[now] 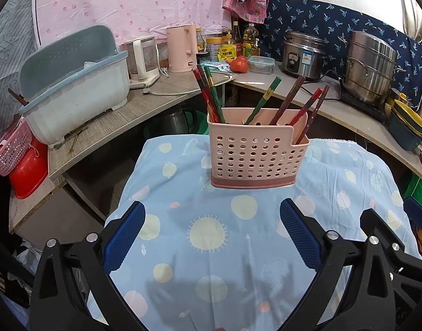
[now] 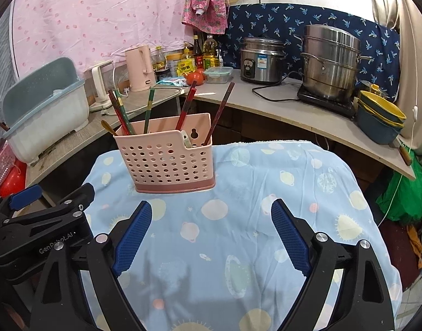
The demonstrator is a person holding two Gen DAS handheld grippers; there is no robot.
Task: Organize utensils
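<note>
**Utensils look sorted, both grippers empty**

Judging by the layout, the task is near or at its end: every utensil I can see on the work surface is already inside the pink holder (image 1: 259,151), and nothing loose is left on the blue patterned cloth (image 1: 211,262) around it. Can't rule out items outside both views.

Holder: perforated pink plastic caddy, darker pink base, standing upright near the far end of the cloth-covered table, centred ahead of both grippers. A stepped-down front wall marks the smaller right compartment. Chopsticks (image 1: 286,102), red, green and dark, lean at mixed angles across the compartments, one pair (image 1: 208,93) at the left end. From the right wrist view a spoon handle (image 2: 108,127) pokes out at the left end, and a pale utensil (image 2: 186,139) sits low in the right compartment.

Left gripper (image 1: 212,237) spread wide, holding nothing, well short of the holder. Right gripper (image 2: 211,234) likewise spread wide and empty, beside the left one
</note>
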